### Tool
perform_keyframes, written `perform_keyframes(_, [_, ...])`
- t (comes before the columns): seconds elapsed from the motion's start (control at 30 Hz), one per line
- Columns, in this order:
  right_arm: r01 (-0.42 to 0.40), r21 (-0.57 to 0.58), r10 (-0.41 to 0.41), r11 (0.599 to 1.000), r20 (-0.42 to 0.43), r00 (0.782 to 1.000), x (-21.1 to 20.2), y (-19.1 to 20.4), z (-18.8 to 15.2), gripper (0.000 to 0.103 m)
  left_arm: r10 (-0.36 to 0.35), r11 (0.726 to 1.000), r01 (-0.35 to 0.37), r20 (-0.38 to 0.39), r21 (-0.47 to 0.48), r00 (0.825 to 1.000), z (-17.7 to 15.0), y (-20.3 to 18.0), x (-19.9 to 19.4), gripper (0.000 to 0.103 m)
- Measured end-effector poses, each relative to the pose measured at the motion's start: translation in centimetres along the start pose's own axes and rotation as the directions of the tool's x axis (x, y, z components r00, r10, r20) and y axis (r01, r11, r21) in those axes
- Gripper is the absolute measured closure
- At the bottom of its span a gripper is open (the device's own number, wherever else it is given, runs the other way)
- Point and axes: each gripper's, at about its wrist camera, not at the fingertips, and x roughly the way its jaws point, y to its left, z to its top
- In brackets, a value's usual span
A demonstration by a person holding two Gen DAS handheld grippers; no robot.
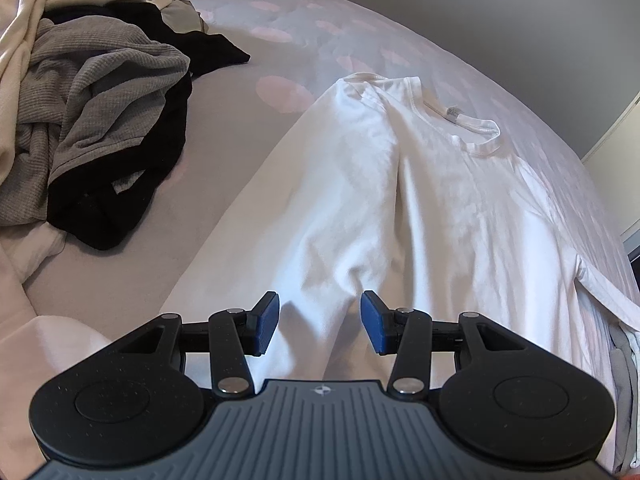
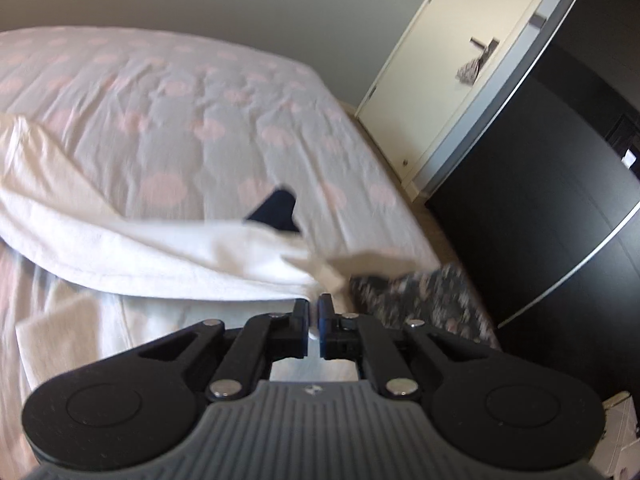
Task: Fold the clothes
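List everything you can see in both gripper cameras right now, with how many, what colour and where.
white T-shirt: one, white, spread on the bed, collar at the far end
pile of clothes: one heap, cream, grey and black, on the bed left of the T-shirt
bedspread: one, pale with pink spots, covering the bed
door: one, cream, past the bed's far corner
dark cabinet: one, black, right of the door
left gripper: one, black with blue pads, jaws apart over the T-shirt's near end
right gripper: one, black, jaws closed on white cloth at the T-shirt's edge
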Motion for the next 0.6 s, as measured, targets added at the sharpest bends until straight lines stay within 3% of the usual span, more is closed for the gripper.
perform_keyframes(0.17, [-0.031, 0.062, 0.032, 0.998, -0.01, 0.999, 0.0, 0.0, -2.5, 0.092, 0.001, 1.0, -0.001, 0.008, -0.012, 1.0, 0.2, 0.2, -0.5, 0.06])
perform_keyframes(0.37, [-0.159, 0.129, 0.145, 0.979, 0.114, 0.983, -4.0, 1.9, -3.3, 0.084, 0.016, 1.0, -0.015, 0.013, -0.022, 1.0, 0.2, 0.5, -1.3, 0.06])
perform_keyframes(0.47, [-0.247, 0.139, 0.214, 0.959, 0.215, 0.953, -6.4, 4.6, -3.4, 0.074, 0.012, 0.998, -0.011, 0.025, -0.056, 1.0, 0.4, 1.0, -2.4, 0.06])
perform_keyframes(0.6, [-0.412, 0.161, 0.352, 0.897, 0.304, 0.885, -8.4, 9.4, -3.5, 0.072, -0.022, 0.994, 0.023, 0.008, -0.109, 1.0, 1.2, 2.1, -4.3, 0.057])
